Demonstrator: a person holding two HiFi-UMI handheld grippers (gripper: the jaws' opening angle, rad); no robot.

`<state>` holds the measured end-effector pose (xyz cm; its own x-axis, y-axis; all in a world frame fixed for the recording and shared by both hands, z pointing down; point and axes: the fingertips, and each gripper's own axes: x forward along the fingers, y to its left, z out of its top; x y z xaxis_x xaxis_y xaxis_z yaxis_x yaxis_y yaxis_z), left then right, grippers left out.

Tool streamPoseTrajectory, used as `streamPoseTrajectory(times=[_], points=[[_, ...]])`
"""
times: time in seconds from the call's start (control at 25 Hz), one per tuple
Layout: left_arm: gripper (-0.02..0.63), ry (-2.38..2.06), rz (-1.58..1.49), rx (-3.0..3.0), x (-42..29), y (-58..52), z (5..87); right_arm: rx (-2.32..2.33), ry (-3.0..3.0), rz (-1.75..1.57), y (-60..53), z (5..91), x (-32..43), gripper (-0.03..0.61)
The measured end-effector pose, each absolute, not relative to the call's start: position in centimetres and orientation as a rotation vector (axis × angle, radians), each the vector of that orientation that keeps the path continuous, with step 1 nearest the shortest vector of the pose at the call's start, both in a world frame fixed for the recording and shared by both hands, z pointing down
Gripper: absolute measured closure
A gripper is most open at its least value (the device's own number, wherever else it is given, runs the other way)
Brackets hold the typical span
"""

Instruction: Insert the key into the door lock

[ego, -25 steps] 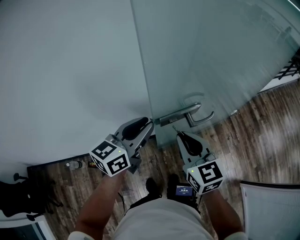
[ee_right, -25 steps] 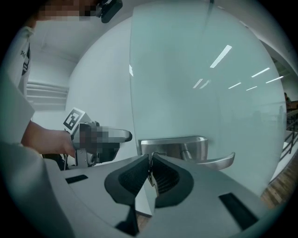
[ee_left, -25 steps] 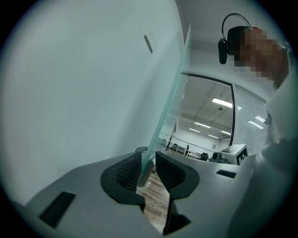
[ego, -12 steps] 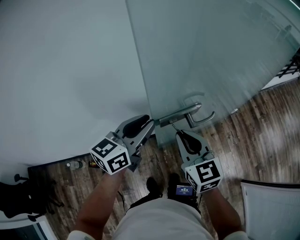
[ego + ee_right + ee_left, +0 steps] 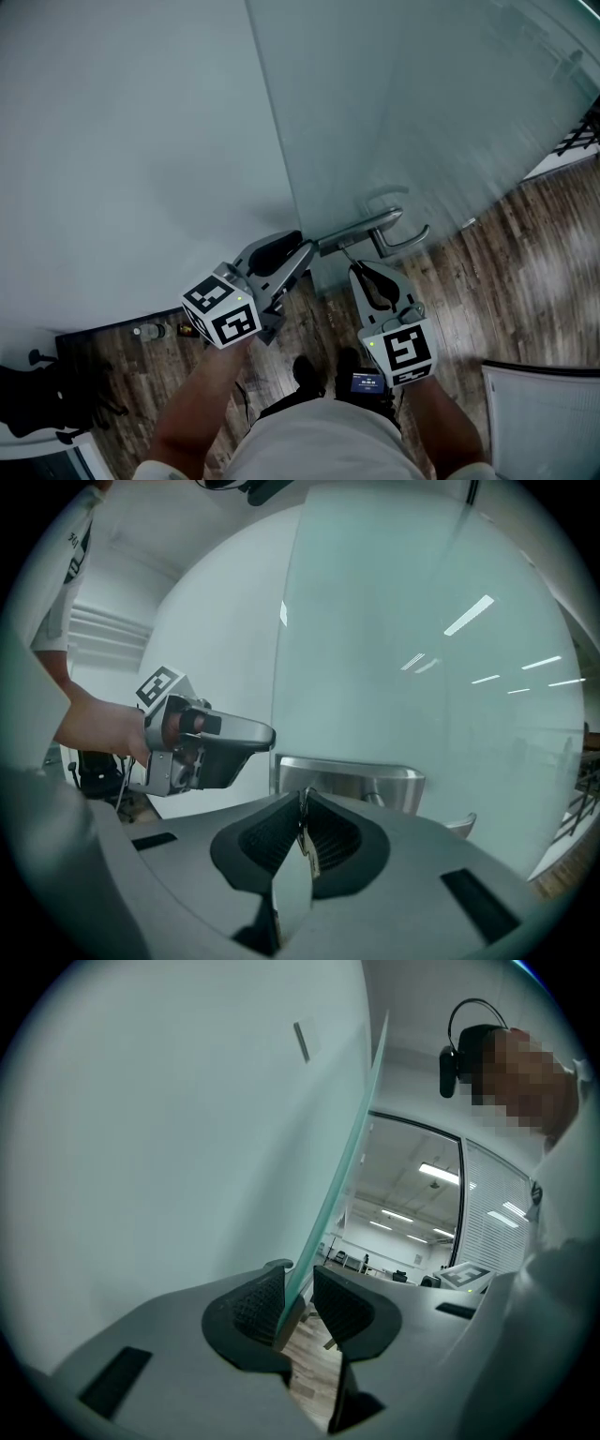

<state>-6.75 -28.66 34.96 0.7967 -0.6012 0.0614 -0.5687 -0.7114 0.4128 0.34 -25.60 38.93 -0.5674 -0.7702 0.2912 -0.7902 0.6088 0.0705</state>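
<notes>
Jaws of the right gripper (image 5: 302, 803) are pressed together on a small flat metal key (image 5: 303, 832), seen edge-on in the right gripper view and standing upright between the ribbed black pads. A pale flat piece (image 5: 292, 892) hangs from the key, lower down between the jaws. Straight ahead of the key is the brushed silver lock plate (image 5: 347, 778), fixed to the frosted glass door (image 5: 422, 112). The key's tip lies in front of the plate's lower edge. In the head view the key slants up from the right gripper toward the underside of that plate, very close to it. Whether tip and metal touch cannot be told, and no keyhole can be made out. A curved silver lever handle (image 5: 401, 238) sticks out of the plate to the right, above the dark wood-plank floor (image 5: 525, 272).

The left gripper (image 5: 298, 1288) is at the free edge of the glass door, level with the lock plate and just to its left. Its jaws stand slightly apart with the greenish glass edge running down into the gap. The edge lies against the left pad, and a sliver of floor shows between it and the other pad. A plain pale wall (image 5: 131, 141) fills the space to the left of the door. The person's hand (image 5: 98, 728) grips the left gripper's body.
</notes>
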Motion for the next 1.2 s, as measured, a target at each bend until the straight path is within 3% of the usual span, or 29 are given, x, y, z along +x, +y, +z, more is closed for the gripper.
streamPoseTrajectory(times=[1.2], points=[[0.523,-0.910,-0.140,2.531,-7.0,-28.8,34.8,1.298,-2.488,0.124,-25.9,41.1,-0.1,0.549]])
